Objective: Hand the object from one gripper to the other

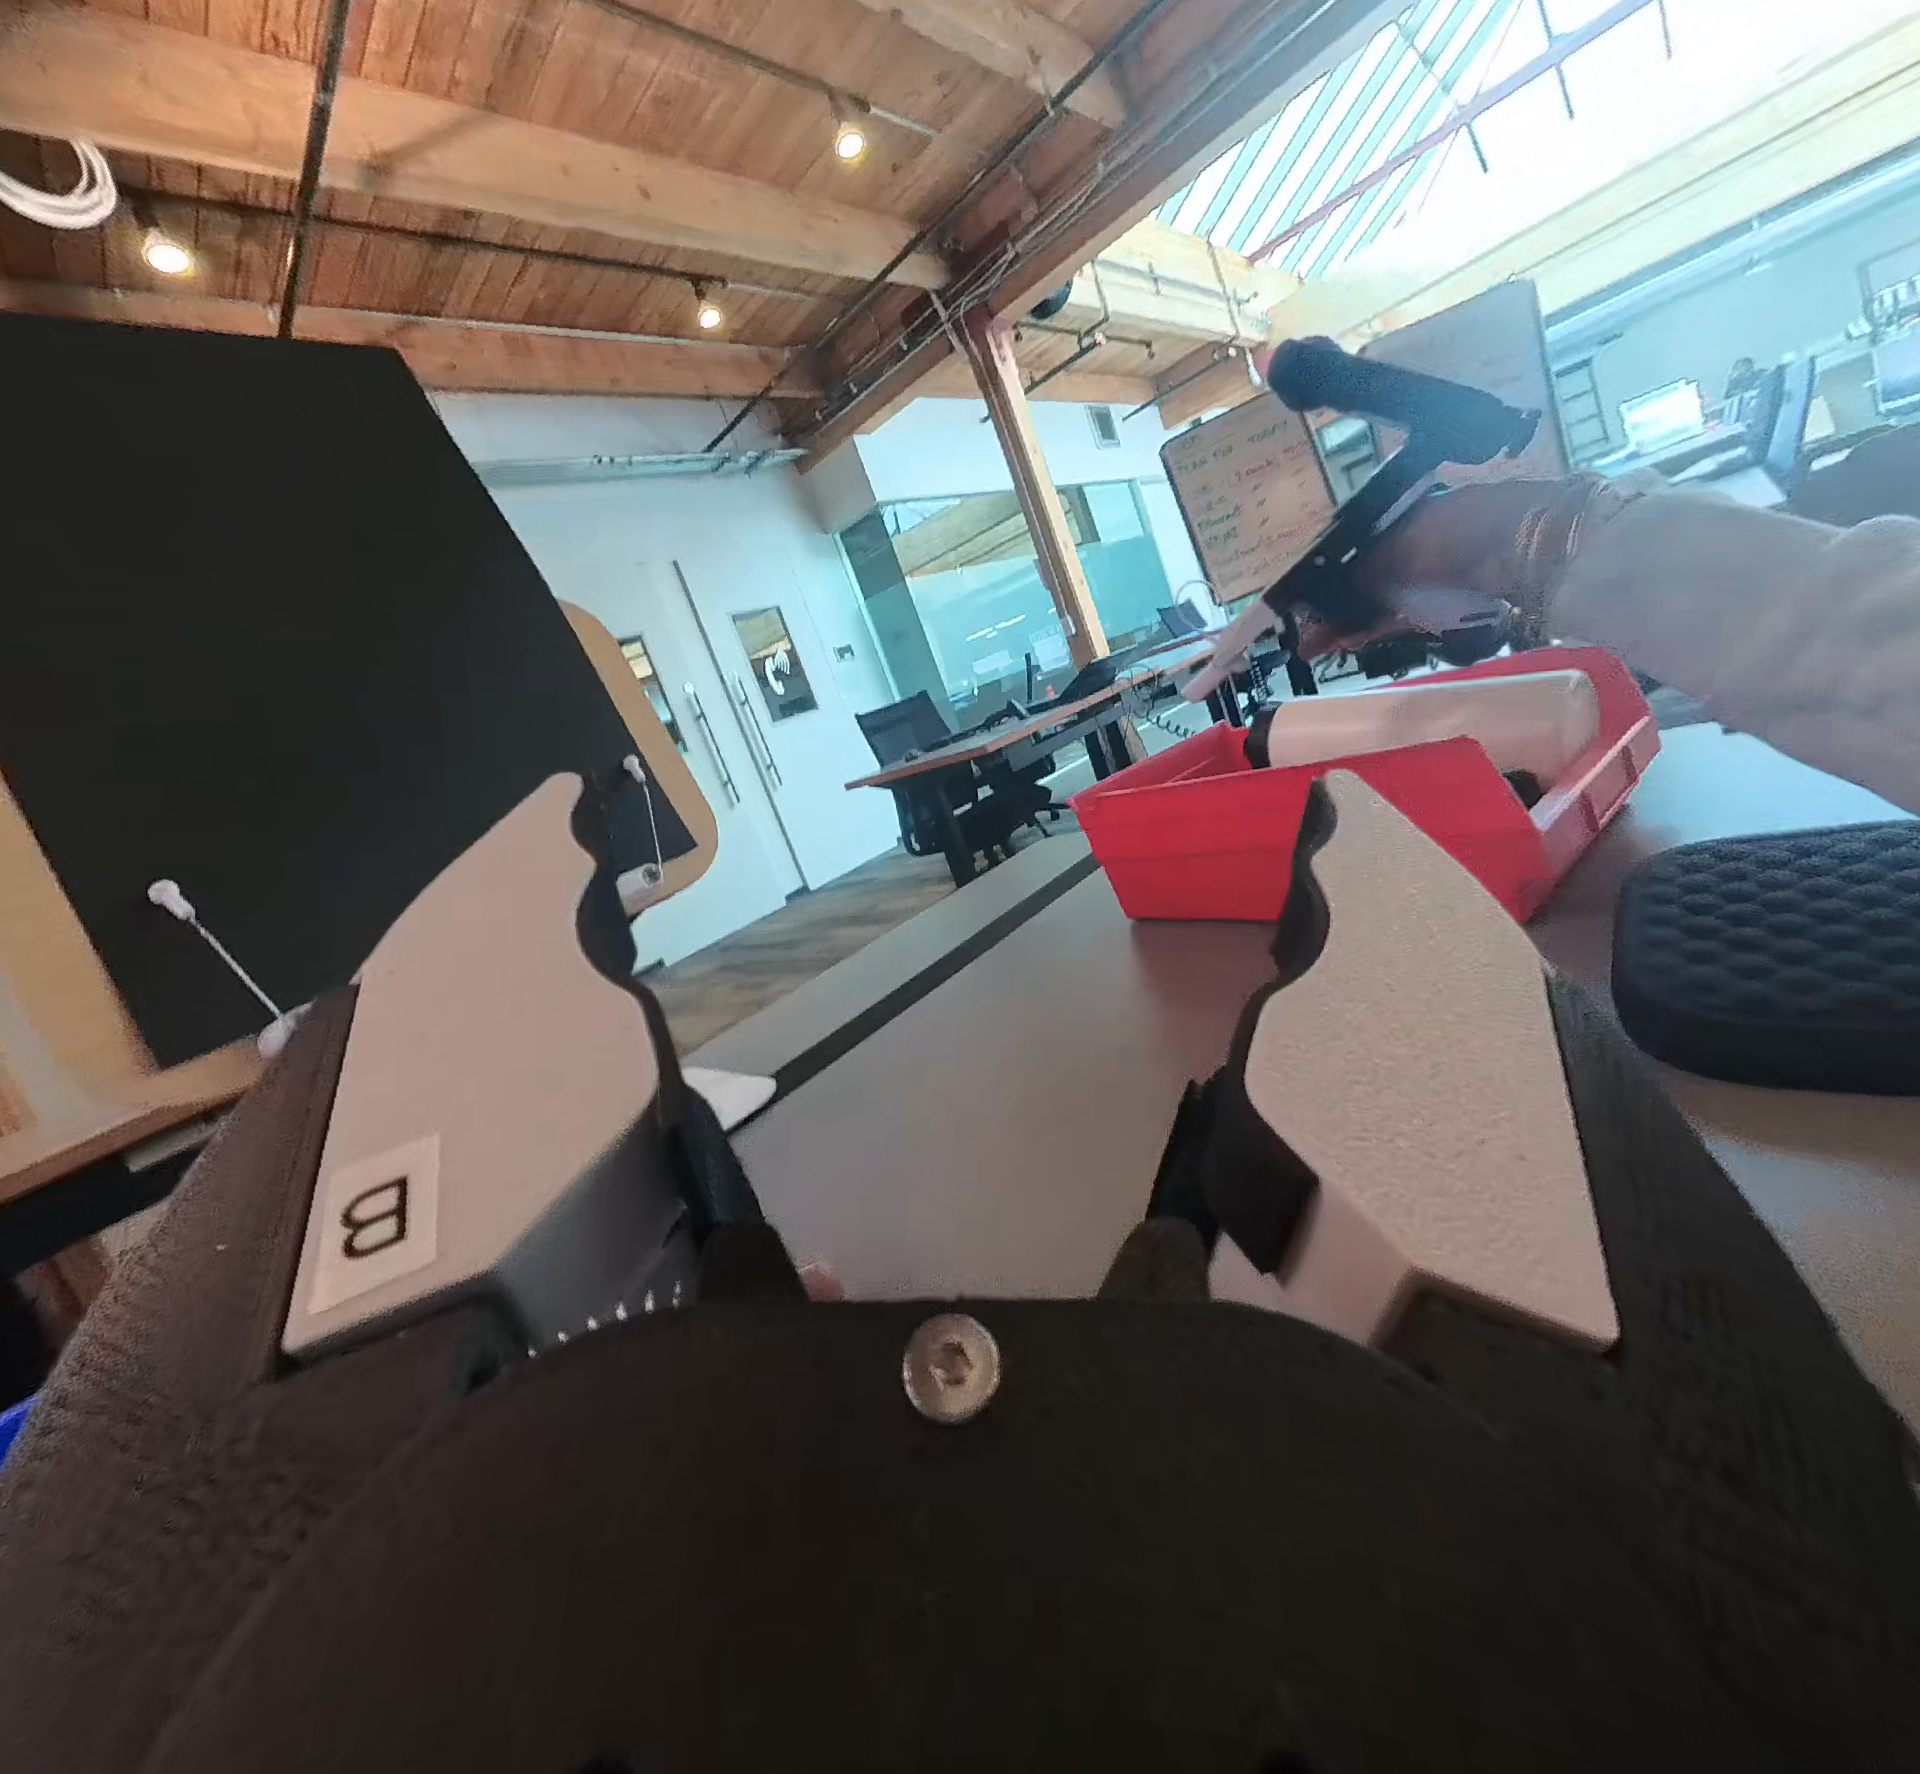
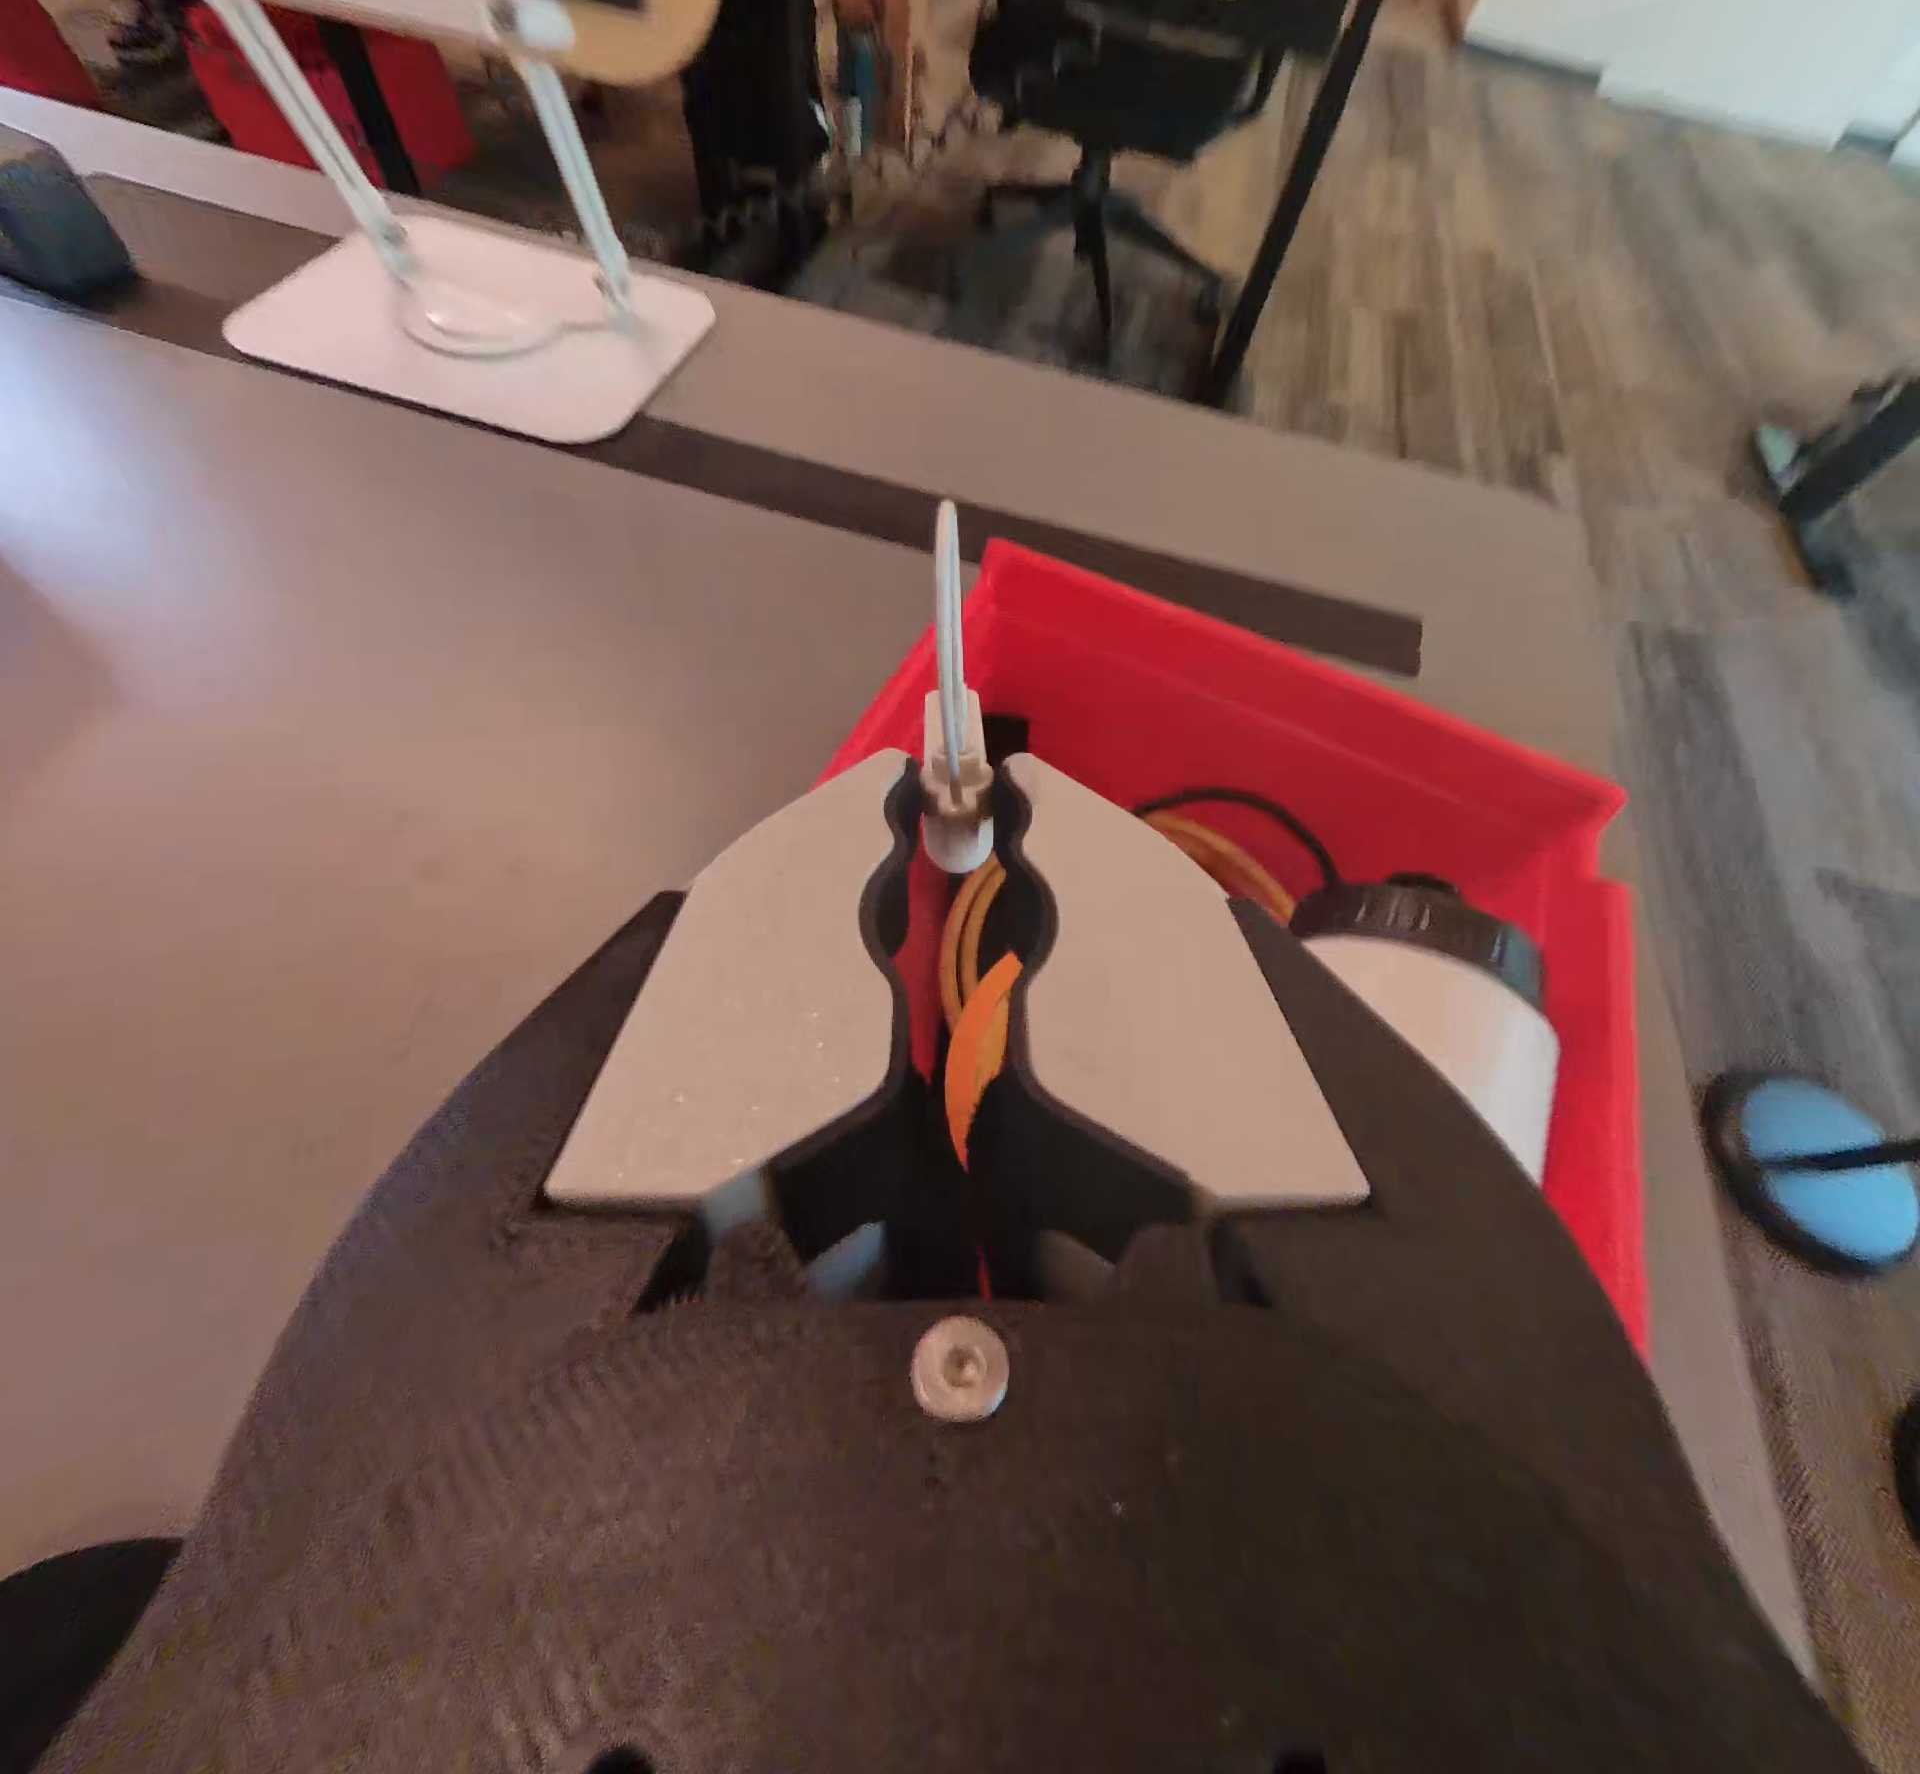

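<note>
The right tongs (image 2: 954, 794) are clenched on a small white plug (image 2: 954, 825) with a thin wire loop, held above the red bin (image 2: 1351, 737) near the desk's (image 2: 416, 685) far edge. It looks light and slippery, the loop bendable; take the stiff plug body. The left tongs (image 1: 956, 831) gape, released.

glossy red plastic bin (image 2: 1351, 737), matt tabletop (image 2: 416, 685)

The object (image 2: 954, 768) is small, white and plastic: a short round cap-like base with a squarer collar above it and a thin, pale looped wire rising from the top. It stands roughly upright, pinched at its base between the tips of the right tool (image 2: 954, 805), above the near-left corner of a red bin (image 2: 1299, 716) on the counter (image 2: 416, 737).
</note>
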The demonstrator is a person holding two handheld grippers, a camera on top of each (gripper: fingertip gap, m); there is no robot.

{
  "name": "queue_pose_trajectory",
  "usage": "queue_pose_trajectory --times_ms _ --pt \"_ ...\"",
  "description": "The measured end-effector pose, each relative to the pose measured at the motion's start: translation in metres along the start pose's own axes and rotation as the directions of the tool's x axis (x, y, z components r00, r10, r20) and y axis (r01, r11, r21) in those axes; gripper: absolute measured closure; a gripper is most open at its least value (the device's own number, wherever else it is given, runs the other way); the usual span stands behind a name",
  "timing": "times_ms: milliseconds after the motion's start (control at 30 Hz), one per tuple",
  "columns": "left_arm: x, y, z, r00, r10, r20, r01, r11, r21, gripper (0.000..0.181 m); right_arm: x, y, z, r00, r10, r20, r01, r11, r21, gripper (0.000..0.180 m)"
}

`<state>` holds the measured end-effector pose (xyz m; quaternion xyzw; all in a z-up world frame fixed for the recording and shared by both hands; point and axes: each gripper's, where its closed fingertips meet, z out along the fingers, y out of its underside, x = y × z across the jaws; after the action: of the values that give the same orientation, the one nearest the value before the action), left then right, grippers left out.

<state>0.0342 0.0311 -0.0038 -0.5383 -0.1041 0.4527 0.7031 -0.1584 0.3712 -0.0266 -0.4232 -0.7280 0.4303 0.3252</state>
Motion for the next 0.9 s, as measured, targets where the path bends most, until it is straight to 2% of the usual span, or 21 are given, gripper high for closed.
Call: queue_pose_trajectory --times_ms 100,233,633,900 --pt "-0.004 0.005 0.000 1.000 -0.020 0.014 0.021 1.000 -0.022 0.059 0.007 0.026 0.024 0.997 0.067 -0.023 -0.069 0.994 -0.090 0.166" --pt "-0.002 0.010 0.001 1.000 -0.001 0.012 0.001 0.998 -0.060 0.060 0.008 0.058 0.039 0.999 -0.007 -0.051 -0.005 0.973 -0.229 0.166" --pt "0.001 0.013 0.002 1.000 -0.015 -0.004 0.014 0.997 -0.081 0.059 -0.014 0.097 0.056 0.999 -0.048 0.023 0.053 0.899 -0.435 0.166" --pt "0.001 0.022 0.002 1.000 -0.020 0.002 0.020 0.991 -0.132 0.059 -0.023 0.116 0.061 0.994 -0.082 0.071 0.107 0.850 -0.517 0.166"
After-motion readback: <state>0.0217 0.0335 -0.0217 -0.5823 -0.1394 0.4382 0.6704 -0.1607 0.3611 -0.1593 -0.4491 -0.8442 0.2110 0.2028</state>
